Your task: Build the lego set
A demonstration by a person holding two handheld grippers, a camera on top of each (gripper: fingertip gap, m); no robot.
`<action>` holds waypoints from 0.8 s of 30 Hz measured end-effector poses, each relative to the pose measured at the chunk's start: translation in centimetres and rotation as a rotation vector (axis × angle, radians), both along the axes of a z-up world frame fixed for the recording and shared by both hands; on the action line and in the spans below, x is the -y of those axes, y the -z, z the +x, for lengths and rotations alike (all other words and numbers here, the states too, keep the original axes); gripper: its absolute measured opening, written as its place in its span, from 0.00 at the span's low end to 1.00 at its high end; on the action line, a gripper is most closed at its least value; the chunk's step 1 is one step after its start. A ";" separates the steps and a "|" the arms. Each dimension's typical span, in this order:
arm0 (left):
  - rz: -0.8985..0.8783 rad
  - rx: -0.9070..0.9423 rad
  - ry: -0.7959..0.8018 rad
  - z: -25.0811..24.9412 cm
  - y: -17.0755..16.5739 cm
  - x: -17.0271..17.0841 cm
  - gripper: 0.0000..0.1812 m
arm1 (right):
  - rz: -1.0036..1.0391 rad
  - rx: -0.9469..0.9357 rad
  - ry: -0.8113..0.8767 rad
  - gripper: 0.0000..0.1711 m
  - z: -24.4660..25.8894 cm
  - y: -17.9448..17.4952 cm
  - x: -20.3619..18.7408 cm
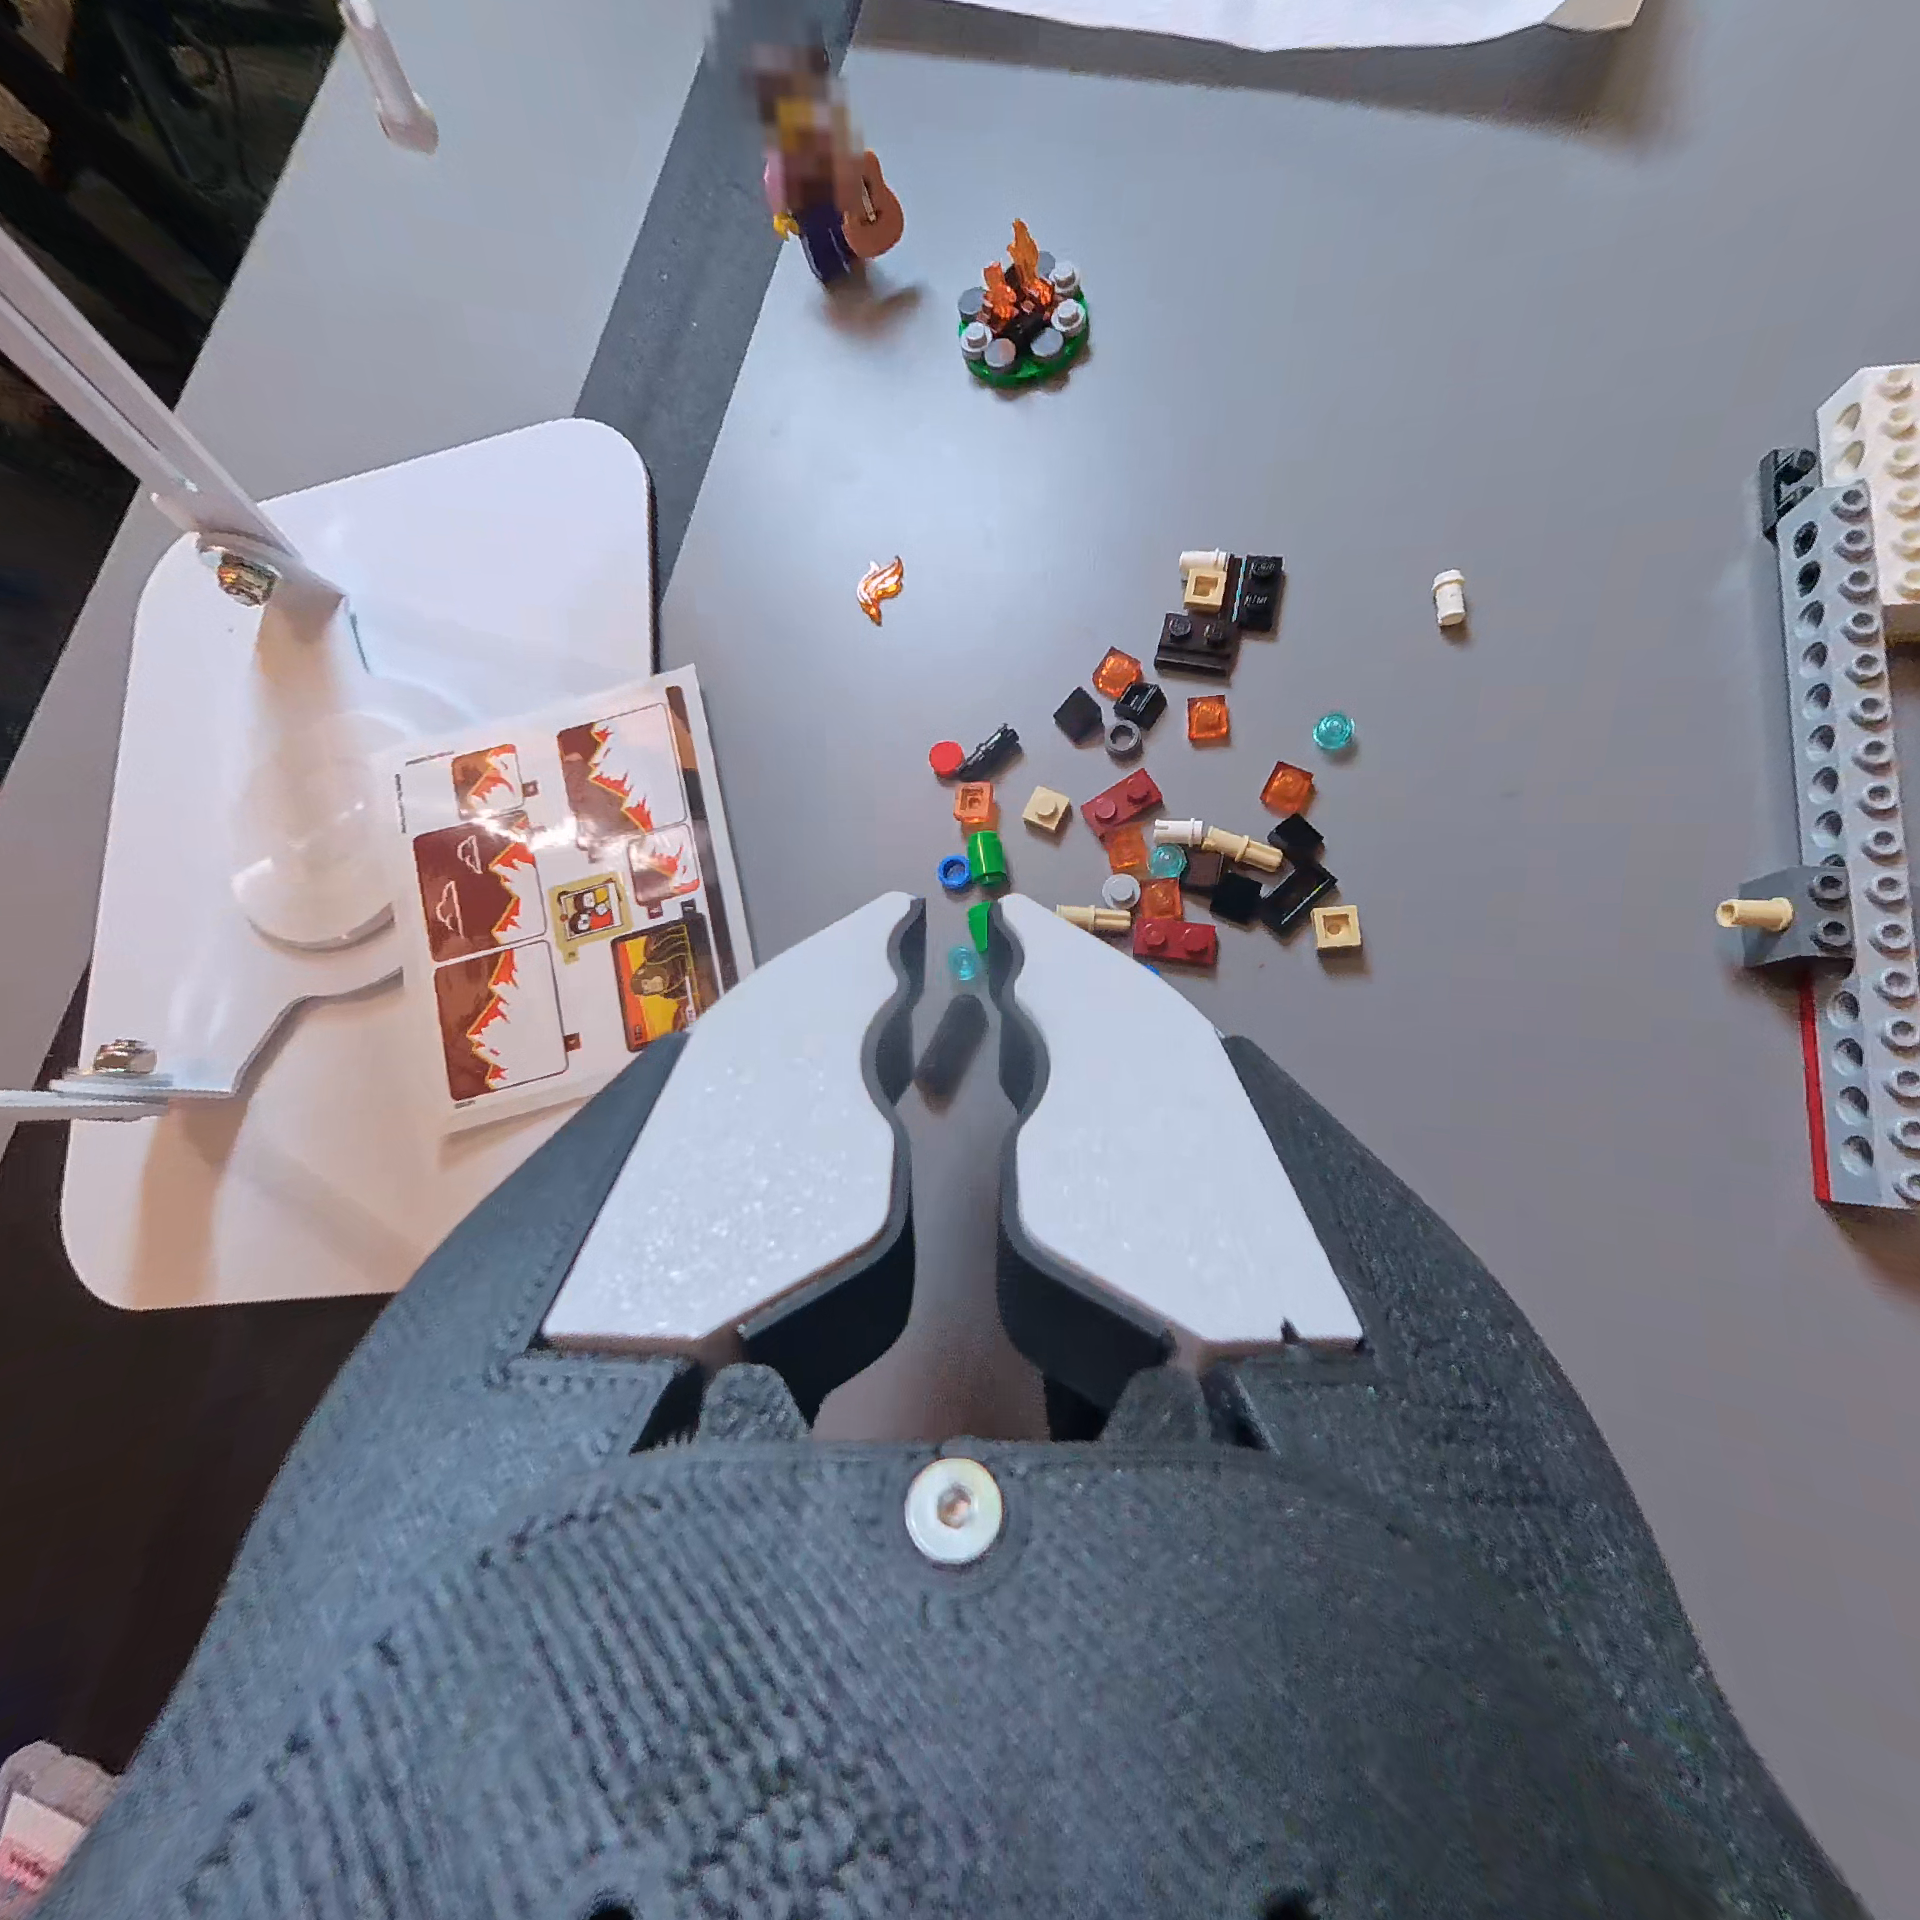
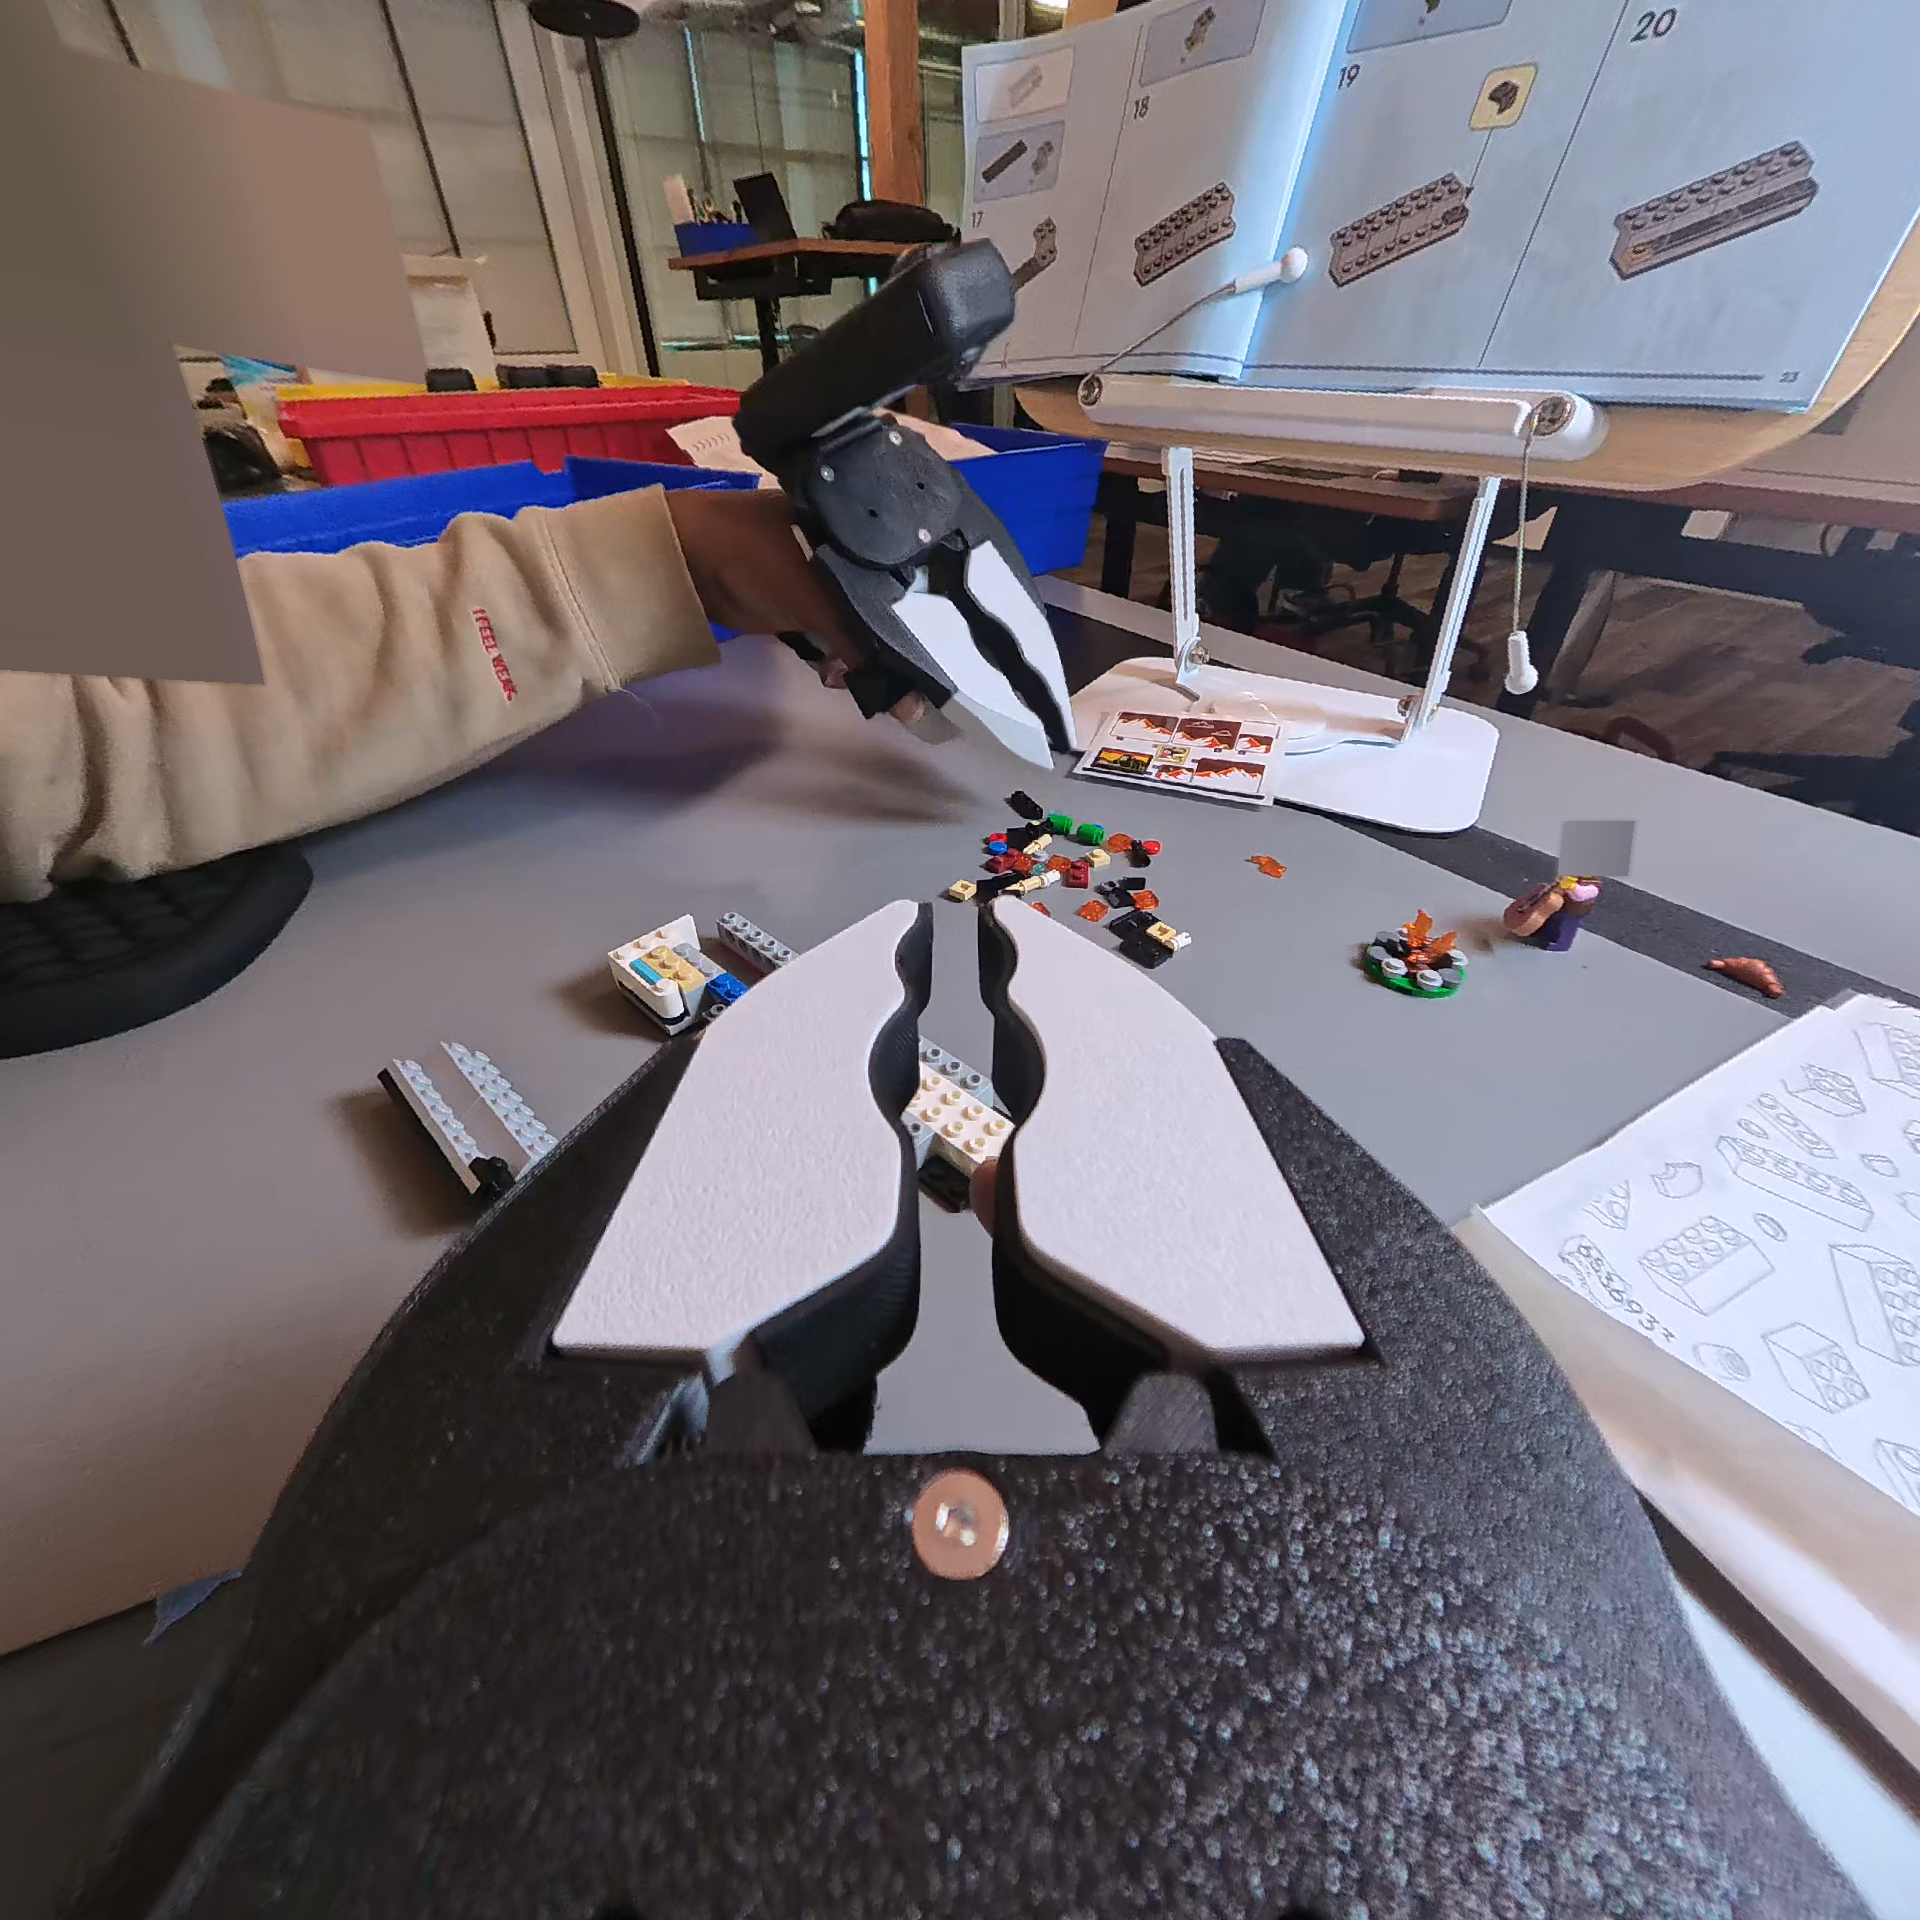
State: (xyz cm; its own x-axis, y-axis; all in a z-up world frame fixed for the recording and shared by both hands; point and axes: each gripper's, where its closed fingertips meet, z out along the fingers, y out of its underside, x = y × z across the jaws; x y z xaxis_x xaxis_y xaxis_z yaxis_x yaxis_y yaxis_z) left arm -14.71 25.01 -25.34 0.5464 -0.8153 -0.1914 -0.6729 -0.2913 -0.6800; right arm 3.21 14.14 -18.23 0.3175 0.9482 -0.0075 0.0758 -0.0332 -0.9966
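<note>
I am holding the left gripper [image 1: 958,914] above the near edge of the loose brick pile [image 1: 1174,790] on the grey desk [image 1: 1455,312]. Its fingers are drawn almost together, leaving a thin slit at the tips with nothing pinched in it. Through the slit I am seeing a small green piece [image 1: 979,925], a teal round stud [image 1: 962,962] and a dark cylinder [image 1: 951,1039] lying on the desk.

The right gripper [image 2: 956,914] is hovering over the grey and cream brick assembly [image 2: 951,1101], which is resting on the desk. Its fingers are also nearly pressed together with a narrow gap, gripping nothing.

My worry is the crowding. The pieces are lying so close that closing on one is likely to nudge its neighbours. I judge that the round stud and cylinder could roll or skate away on the smooth desk. The slit is too tight to take a piece, so I would need to spread the fingers first. Doing that low over the pile could scatter bricks toward the sticker sheet [image 1: 566,914]. The campfire model [image 1: 1023,312] and the minifigure [image 1: 831,208] are standing well apart from the pile and look safe. The right side's risk is shoving the unheld assembly sideways when pressing on it.
</note>
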 end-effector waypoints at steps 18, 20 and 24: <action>-0.282 0.049 0.104 4.6 1.5 6.7 0.04 | 0.062 0.014 0.011 0.05 0.0 -0.3 0.3; -0.302 0.023 0.111 4.9 2.3 6.9 0.04 | 0.060 0.014 0.007 0.05 0.0 -0.3 0.3; -0.270 -0.061 0.064 4.1 3.2 6.2 0.02 | 0.056 0.012 -0.003 0.04 -0.1 -0.3 0.5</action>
State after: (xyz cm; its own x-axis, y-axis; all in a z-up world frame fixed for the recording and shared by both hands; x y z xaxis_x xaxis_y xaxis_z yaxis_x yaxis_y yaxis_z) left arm -10.64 18.78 -28.56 0.4859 -0.8740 0.0065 -0.7330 -0.4116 -0.5416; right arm 3.08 13.65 -17.89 0.3140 0.9481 0.0496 0.0883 0.0229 -0.9958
